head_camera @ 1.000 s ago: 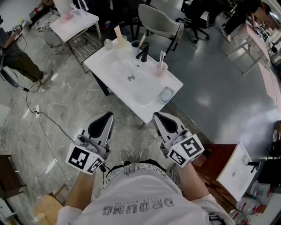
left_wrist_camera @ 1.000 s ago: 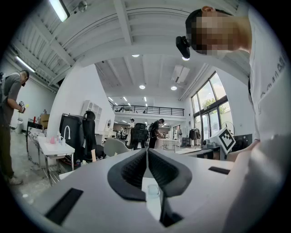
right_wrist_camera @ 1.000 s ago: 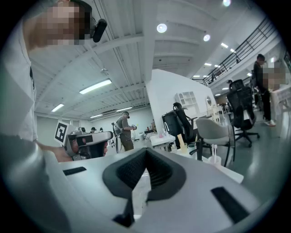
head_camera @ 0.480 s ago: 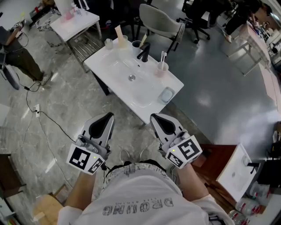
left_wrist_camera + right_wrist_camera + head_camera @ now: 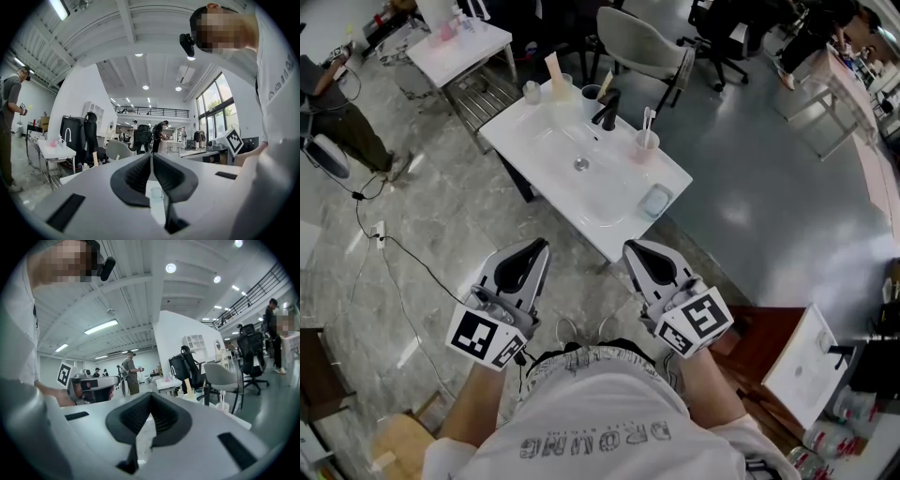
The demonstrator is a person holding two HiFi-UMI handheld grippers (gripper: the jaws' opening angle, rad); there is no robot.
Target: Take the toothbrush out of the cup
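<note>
Grey marble floor (image 5: pixel 441 234) under white sink (image 5: pixel 619 230). Pink cup (image 5: pixel 646 145) on sink's far right edge, near faucet (image 5: pixel 605 112); toothbrush (image 5: pixel 646 120) upright inside. Left gripper (image 5: pixel 539 246) and right gripper (image 5: pixel 633 247) short of sink's near edge, jaws pressed together, empty.

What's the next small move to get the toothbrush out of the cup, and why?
Probably reach the right claw forward toward the cup on the sink's far right edge, opening it on the way. It and the left claw are shut and empty, held short of the sink, and the toothbrush stands in that cup, on the right claw's side.
</note>
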